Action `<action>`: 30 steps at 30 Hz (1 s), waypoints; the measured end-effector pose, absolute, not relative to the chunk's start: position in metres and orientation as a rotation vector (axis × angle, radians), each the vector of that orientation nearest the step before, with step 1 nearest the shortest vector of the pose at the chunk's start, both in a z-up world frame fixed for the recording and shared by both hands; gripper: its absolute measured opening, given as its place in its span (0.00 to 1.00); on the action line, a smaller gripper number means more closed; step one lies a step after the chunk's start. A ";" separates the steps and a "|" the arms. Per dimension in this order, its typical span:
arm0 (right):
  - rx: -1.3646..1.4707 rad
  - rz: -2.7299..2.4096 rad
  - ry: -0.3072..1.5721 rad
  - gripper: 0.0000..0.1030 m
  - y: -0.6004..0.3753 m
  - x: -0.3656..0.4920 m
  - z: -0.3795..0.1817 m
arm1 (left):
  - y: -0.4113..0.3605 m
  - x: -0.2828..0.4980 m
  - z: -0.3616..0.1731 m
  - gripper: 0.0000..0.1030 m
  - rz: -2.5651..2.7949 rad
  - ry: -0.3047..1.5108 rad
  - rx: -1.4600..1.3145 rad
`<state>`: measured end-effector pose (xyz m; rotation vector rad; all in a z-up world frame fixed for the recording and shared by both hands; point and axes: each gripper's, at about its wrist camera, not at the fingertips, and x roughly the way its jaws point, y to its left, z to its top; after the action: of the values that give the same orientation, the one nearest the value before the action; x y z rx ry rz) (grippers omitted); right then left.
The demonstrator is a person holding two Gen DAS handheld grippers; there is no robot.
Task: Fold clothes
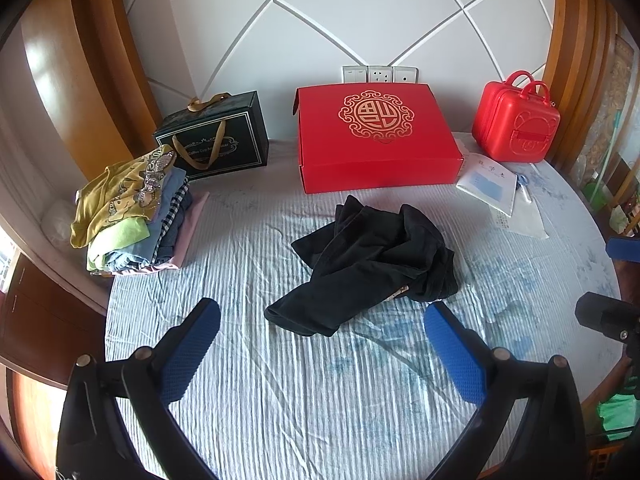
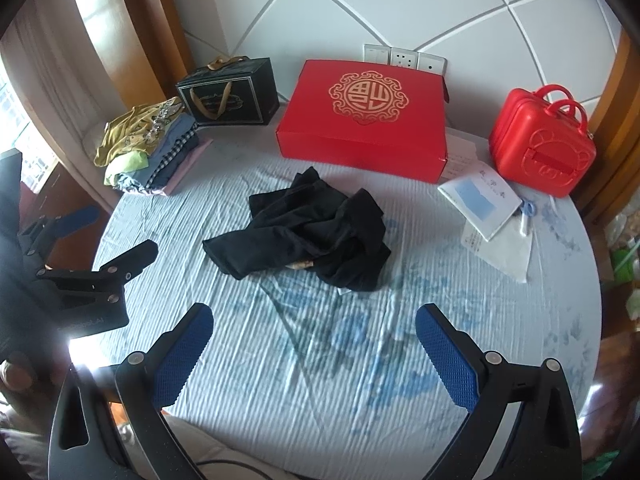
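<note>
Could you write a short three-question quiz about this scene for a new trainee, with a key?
1. True or false: the left claw is shut on the black garment.
2. Which thing stands directly left of the red gift box? A) red mini suitcase B) black gift bag C) booklet
3. Fill in: the stack of folded clothes has a ______ shirt on top.

Key:
1. False. Both the left claw and the right claw are open, apart from the crumpled garment.
2. B, the black gift bag.
3. Yellow.
</note>
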<state>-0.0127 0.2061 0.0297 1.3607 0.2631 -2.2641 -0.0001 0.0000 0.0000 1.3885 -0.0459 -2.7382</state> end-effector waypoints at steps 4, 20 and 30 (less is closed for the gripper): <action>1.361 -2.267 0.261 1.00 0.207 -0.014 0.029 | -0.001 -0.005 0.000 1.00 -2.740 -0.046 1.399; 1.392 -2.254 0.291 1.00 0.196 -0.034 0.017 | -0.006 -0.026 -0.015 1.00 -2.718 -0.024 1.439; 1.415 -2.202 0.267 1.00 0.192 -0.073 -0.010 | -0.036 -0.078 -0.058 1.00 -2.634 0.079 1.576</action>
<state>-0.0730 0.1924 -0.0096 1.4153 0.2671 -2.2019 -0.0781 -0.0360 -0.0578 1.5763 0.0787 -2.6342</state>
